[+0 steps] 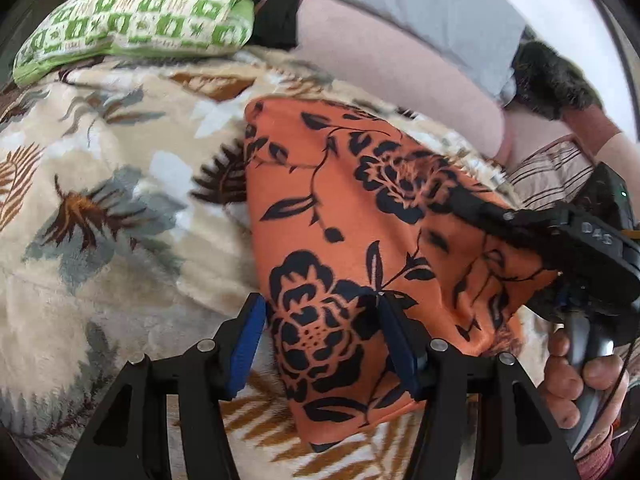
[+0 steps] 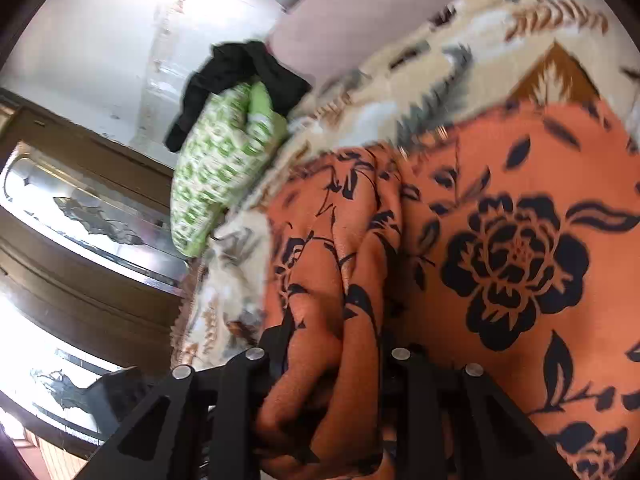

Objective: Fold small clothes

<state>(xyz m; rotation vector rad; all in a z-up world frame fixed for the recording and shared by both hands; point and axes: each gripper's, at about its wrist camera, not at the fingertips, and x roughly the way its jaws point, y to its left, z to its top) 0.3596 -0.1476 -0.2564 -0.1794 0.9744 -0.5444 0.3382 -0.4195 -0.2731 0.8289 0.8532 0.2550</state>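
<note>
An orange cloth with black flowers lies on a beige leaf-patterned blanket. My left gripper is open, its blue pads on either side of the cloth's near part, with nothing pinched. My right gripper shows at the right of the left wrist view, holding the cloth's right edge lifted. In the right wrist view the orange cloth is bunched between the right gripper's fingers, which are shut on the fold.
A green-and-white checked pillow with a black garment beside it lies at the blanket's far edge. A pink cushion and grey fabric sit behind. A wooden cabinet with glass panels stands beyond the bed.
</note>
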